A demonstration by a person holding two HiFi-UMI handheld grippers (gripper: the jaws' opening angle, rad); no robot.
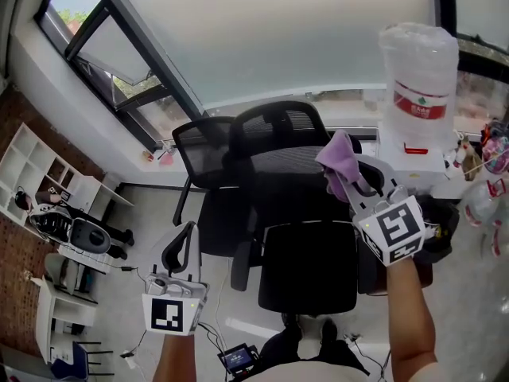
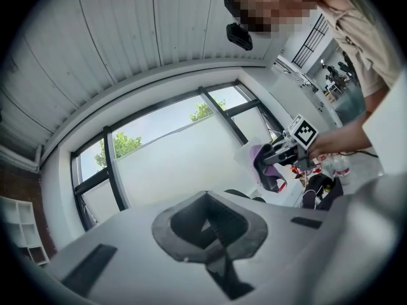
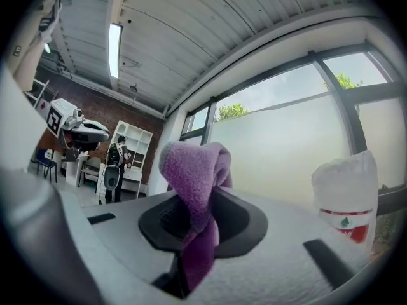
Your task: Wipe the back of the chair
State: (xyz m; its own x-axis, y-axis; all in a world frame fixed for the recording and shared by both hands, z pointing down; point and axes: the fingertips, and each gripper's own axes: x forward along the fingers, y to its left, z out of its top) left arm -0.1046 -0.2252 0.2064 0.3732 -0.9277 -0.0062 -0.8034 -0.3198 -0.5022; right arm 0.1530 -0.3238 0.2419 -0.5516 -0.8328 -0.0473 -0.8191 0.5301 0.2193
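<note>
The left gripper (image 1: 188, 231) hangs low at the left, well apart from the chair, over the floor. Its fingers are closed together with nothing between them.

Of the 2 black mesh chairs in the middle, the nearer chair (image 1: 306, 265) is the one within reach. The back of the chair (image 1: 280, 153) faces the window, and the second chair (image 1: 203, 146) stands just behind it to the left.

The right gripper (image 1: 355, 183) is up at the right edge of that back. Its fingers are clamped on a bunched purple cloth (image 1: 338, 161), which sticks up past the jaws. I cannot tell whether the cloth touches the mesh yet.

Further right, a large water bottle (image 1: 419, 70) stands close by on its dispenser.

As I judge it, 3 things could go wrong:
- The cloth is pinched only by 1 fold, so dragging on mesh could pull it free.
- Nothing steadies the chair, so pressure could swivel or roll it away.
- A wide sweep rightward could knock the bottle.
</note>
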